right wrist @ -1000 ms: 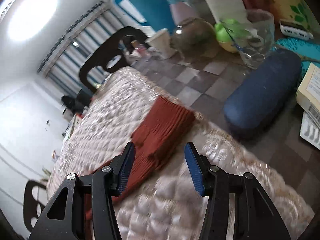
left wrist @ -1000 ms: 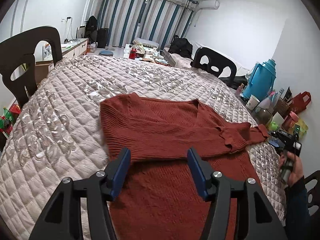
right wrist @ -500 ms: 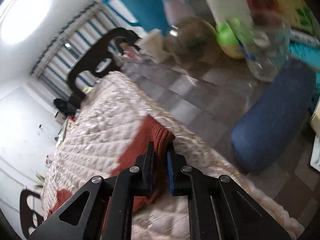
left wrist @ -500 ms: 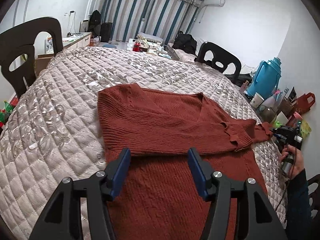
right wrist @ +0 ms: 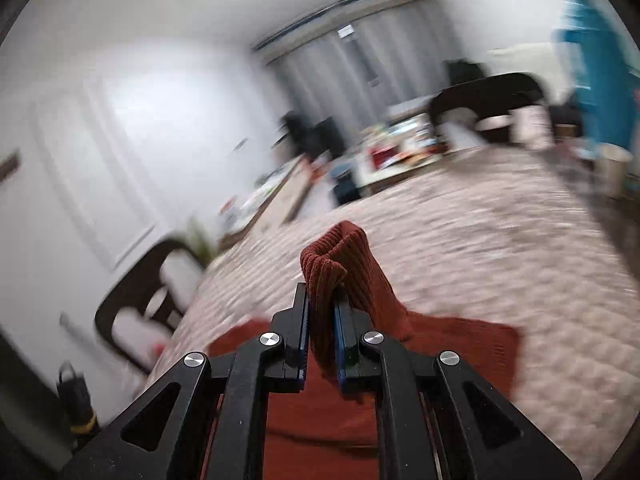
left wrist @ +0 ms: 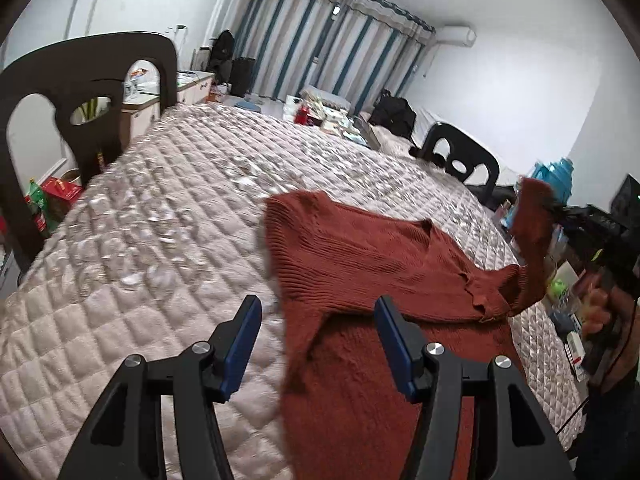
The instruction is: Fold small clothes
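A rust-red knitted sweater [left wrist: 360,264] lies flat on the quilted beige cover [left wrist: 160,240], one sleeve folded across its chest. My left gripper [left wrist: 316,340] hovers open over the sweater's near left edge, nothing between its blue pads. At the right, my right gripper [left wrist: 560,210] holds the other sleeve's cuff [left wrist: 532,216] lifted off the cover. In the right wrist view that gripper [right wrist: 321,320] is shut on the ribbed cuff [right wrist: 334,256], which bunches up above the pads while the sleeve trails down to the sweater body [right wrist: 460,336].
A dark chair [left wrist: 84,80] stands at the left edge of the cover and another [left wrist: 460,156] at the far right. A teal thermos [left wrist: 554,176], bottles and boxes crowd the right side beside a person's hand [left wrist: 600,312]. A cluttered low table [left wrist: 320,112] lies beyond.
My right gripper went from open around the sleeve cuff to shut on it, then lifted it and swung it over the cover. The left gripper shifted slightly left, still open.
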`<state>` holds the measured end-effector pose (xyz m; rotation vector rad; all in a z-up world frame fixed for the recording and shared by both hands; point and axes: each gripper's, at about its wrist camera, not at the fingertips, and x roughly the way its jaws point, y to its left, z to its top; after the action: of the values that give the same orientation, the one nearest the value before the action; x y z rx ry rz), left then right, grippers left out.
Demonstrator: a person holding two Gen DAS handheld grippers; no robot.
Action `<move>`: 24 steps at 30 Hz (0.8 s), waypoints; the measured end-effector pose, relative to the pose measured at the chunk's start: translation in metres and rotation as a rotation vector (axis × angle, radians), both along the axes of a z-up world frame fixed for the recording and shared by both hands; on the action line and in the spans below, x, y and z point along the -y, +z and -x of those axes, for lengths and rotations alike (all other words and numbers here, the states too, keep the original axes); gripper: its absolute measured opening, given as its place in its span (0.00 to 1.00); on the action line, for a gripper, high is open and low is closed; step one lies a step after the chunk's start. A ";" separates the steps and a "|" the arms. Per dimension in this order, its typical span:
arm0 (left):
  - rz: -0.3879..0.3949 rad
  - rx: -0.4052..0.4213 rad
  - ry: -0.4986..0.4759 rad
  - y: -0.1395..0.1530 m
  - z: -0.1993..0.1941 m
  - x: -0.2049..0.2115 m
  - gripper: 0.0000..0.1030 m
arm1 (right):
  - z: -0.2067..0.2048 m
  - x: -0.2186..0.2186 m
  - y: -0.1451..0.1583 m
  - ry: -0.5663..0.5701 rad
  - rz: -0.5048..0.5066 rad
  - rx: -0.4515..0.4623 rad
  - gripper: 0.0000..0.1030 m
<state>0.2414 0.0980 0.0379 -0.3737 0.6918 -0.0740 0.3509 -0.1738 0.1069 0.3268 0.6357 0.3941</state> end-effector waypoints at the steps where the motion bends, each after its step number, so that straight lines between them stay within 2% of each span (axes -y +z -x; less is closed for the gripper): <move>1: 0.004 0.002 0.011 0.000 0.003 -0.005 0.60 | -0.003 -0.029 -0.007 0.057 0.023 -0.014 0.10; 4: 0.017 0.001 0.046 -0.003 0.013 -0.020 0.60 | -0.009 -0.084 -0.032 0.185 0.064 -0.061 0.10; 7: 0.028 -0.008 0.069 -0.007 0.018 -0.032 0.60 | -0.017 -0.129 -0.071 0.301 0.103 -0.146 0.10; 8: 0.031 -0.013 0.075 -0.009 0.019 -0.035 0.60 | -0.023 -0.144 -0.092 0.349 0.113 -0.203 0.11; 10: 0.038 -0.019 0.077 -0.012 0.020 -0.039 0.60 | -0.029 -0.160 -0.121 0.403 0.120 -0.309 0.12; 12: 0.042 -0.021 0.069 -0.012 0.020 -0.040 0.60 | -0.026 -0.160 -0.124 0.415 0.097 -0.331 0.18; 15: 0.046 -0.020 0.050 -0.012 0.014 -0.038 0.61 | -0.018 -0.141 -0.102 0.422 0.017 -0.271 0.29; 16: 0.053 -0.017 0.038 -0.011 0.011 -0.036 0.62 | -0.016 -0.129 -0.089 0.411 -0.013 -0.238 0.37; 20: 0.084 -0.007 -0.039 -0.005 -0.008 -0.019 0.63 | 0.001 -0.080 -0.043 0.325 -0.083 -0.113 0.38; 24: 0.139 -0.044 -0.126 -0.007 -0.040 0.006 0.63 | 0.018 -0.037 -0.006 0.208 -0.117 -0.031 0.38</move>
<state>0.2809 0.0924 0.0312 -0.4656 0.7552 -0.2346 0.3331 -0.1371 0.1009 0.3802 0.6810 0.6280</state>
